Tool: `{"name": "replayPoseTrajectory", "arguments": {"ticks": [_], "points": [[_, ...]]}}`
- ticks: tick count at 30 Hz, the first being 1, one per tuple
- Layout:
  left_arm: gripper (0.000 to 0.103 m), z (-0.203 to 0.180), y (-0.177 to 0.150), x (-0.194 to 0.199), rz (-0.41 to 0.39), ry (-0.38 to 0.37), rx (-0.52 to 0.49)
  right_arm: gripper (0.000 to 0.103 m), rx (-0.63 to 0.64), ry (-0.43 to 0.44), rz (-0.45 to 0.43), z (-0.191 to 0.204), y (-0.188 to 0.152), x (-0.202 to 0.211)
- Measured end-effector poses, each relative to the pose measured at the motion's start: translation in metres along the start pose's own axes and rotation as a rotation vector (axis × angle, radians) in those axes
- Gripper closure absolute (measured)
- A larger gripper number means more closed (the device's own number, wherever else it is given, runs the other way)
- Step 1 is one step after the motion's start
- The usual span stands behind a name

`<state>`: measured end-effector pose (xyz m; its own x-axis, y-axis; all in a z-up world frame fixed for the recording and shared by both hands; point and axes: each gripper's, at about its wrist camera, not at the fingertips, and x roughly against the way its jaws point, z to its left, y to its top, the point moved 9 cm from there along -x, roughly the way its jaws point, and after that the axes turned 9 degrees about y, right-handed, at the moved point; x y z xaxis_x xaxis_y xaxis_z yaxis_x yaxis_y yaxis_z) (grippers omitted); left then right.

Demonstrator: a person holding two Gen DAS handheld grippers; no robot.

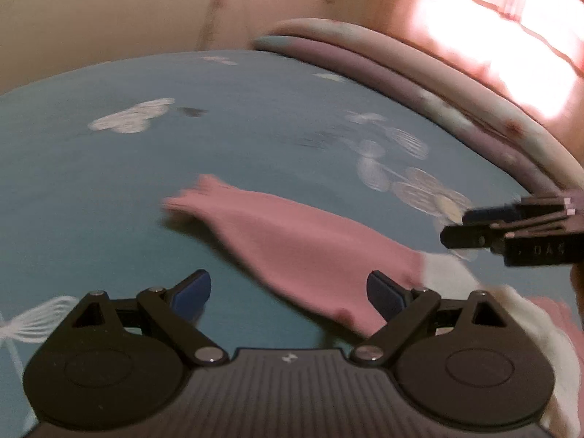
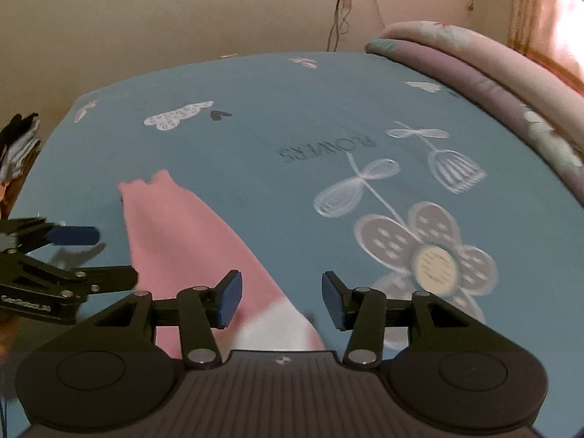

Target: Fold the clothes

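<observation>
A pink garment (image 1: 292, 241) with a white part (image 1: 445, 273) lies flat on the blue flowered bed sheet (image 1: 109, 182). My left gripper (image 1: 290, 294) hovers over its near edge, jaws wide open and empty. In the left wrist view my right gripper (image 1: 454, 226) reaches in from the right edge. In the right wrist view the pink garment (image 2: 182, 241) runs from the far left toward me, its white part (image 2: 277, 321) below my right gripper (image 2: 281, 301), which is open and holds nothing. My left gripper (image 2: 98, 255) stands open at the left, beside the cloth.
A folded pink and purple quilt (image 2: 474, 69) lies along the bed's right side, in front of a bright curtain (image 1: 503, 36). A pile of clothes (image 2: 18, 146) sits off the left bed edge. The bed sheet (image 2: 292, 109) stretches to the wall.
</observation>
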<state>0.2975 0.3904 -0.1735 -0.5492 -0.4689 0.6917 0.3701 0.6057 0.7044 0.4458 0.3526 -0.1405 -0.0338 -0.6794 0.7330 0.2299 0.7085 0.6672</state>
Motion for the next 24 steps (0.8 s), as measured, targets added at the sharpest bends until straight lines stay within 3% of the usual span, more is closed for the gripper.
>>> {"name": "replayPoseTrajectory", "arguments": {"ticks": [4,10,14,18,24], "points": [[0.01,0.037,0.01,0.0,-0.006,0.034,0.17,0.049,-0.012,0.041,-0.008,0.02,0.014,-0.03],[0.01,0.093,0.025,0.018,-0.078,0.184,0.282,0.041,0.091,0.107,-0.027,0.079,0.024,-0.055],[0.01,0.108,0.027,0.02,-0.083,0.221,0.299,0.038,0.123,0.117,-0.036,0.101,0.032,-0.071],[0.01,0.103,0.026,0.014,-0.059,0.205,0.277,0.038,0.104,0.126,-0.032,0.107,0.043,-0.088],[0.01,0.102,0.023,0.012,-0.022,0.205,0.236,0.04,0.034,0.116,-0.059,0.089,0.063,-0.096]]}}
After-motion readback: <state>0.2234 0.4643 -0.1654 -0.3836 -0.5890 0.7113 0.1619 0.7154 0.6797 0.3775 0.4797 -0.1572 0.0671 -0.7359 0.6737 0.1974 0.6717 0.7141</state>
